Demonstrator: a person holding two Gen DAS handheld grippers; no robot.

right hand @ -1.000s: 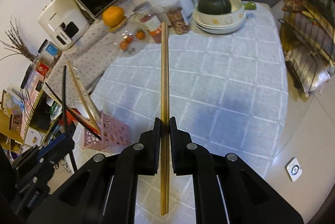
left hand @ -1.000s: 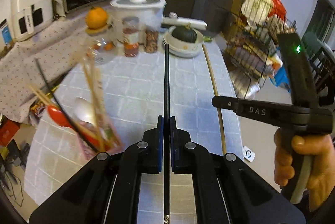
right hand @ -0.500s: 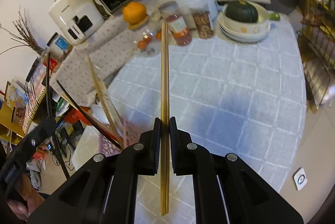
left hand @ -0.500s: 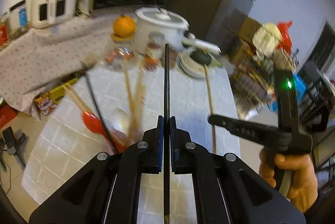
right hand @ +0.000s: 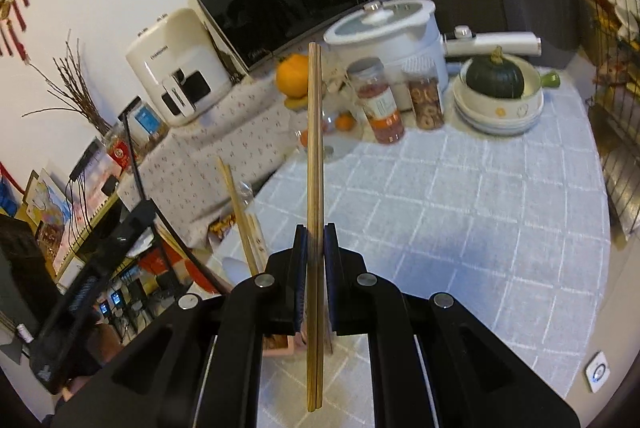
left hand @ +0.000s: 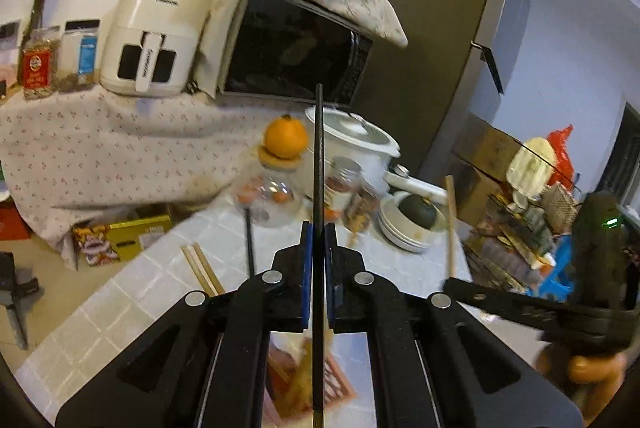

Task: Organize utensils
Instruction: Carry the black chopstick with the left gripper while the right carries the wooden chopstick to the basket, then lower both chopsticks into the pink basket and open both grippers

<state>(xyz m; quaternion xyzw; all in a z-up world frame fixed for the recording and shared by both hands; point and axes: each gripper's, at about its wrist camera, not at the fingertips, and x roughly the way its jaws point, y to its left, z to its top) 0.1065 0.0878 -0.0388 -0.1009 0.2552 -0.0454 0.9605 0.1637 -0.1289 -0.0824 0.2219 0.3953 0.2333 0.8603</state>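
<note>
My left gripper (left hand: 319, 240) is shut on a black chopstick (left hand: 318, 164) that runs straight up the left wrist view. Below its jaws the pink utensil basket (left hand: 334, 386) shows, blurred, with wooden chopsticks (left hand: 200, 266) and another black stick (left hand: 249, 240) poking out of it. My right gripper (right hand: 316, 244) is shut on a pair of wooden chopsticks (right hand: 314, 148), held side by side. The pink basket (right hand: 280, 344) sits just under the right jaws, with wooden chopsticks (right hand: 240, 212) leaning out. The right gripper (left hand: 520, 304) also shows at the left view's right edge, and the left gripper (right hand: 104, 256) at the right view's left edge.
On the checked tablecloth (right hand: 460, 220) stand jars (right hand: 380, 104), a white cooker (right hand: 392, 28), a bowl with a green squash (right hand: 496, 88) and an orange (right hand: 294, 74). Behind are a microwave (left hand: 296, 48) and a white air fryer (left hand: 156, 32). A wire rack (right hand: 616, 148) is at the right.
Both grippers rose and tilted upward, so the basket slid from the left side to beneath the jaws. Each keeps its chopsticks; the appliances now fill the upper views.
</note>
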